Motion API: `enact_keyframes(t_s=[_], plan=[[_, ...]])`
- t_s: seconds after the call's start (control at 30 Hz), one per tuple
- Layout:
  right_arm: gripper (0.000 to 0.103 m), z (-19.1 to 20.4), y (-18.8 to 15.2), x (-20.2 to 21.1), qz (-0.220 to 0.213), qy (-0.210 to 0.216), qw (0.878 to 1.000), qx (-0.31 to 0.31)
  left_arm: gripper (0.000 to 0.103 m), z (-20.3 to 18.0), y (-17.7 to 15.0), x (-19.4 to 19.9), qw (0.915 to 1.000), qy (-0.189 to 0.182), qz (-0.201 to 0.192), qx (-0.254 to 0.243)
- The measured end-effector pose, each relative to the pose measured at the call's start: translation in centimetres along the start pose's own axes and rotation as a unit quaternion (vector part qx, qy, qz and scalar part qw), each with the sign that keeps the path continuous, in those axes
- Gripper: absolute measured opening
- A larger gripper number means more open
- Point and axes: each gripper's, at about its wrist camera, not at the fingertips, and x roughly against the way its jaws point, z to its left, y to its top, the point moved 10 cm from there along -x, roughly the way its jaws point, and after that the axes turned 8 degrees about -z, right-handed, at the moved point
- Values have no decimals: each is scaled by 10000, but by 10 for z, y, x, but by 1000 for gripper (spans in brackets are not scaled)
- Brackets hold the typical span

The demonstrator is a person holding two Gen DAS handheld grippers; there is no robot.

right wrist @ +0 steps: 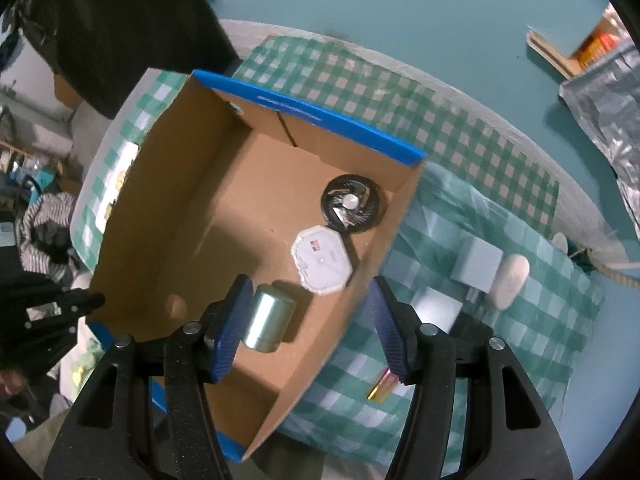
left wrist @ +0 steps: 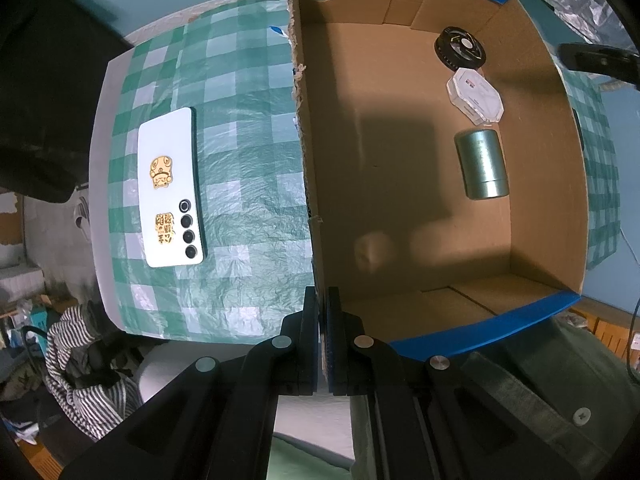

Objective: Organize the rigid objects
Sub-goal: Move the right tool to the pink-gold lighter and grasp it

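Observation:
An open cardboard box with blue rims stands on a green checked tablecloth. On its floor lie a black round fan, a white octagonal case and a green metal cylinder. My left gripper is shut on the box's near side wall. In the right wrist view my right gripper hangs open above the box, holding nothing. The cylinder lies on the floor below its left finger, with the case and fan beyond.
A white phone lies face down on the cloth left of the box. Right of the box sit a grey cube, a white oval object, a pale square block and a small gold item. Clutter lies on the floor.

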Motion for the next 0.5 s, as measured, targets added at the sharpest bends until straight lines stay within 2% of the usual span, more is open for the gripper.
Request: enact_keyframes(t_s=[0.5], plan=[[61, -59, -44, 30, 2, -277, 9962, -831, 3, -1, 0, 0, 10000, 15, 0, -22]])
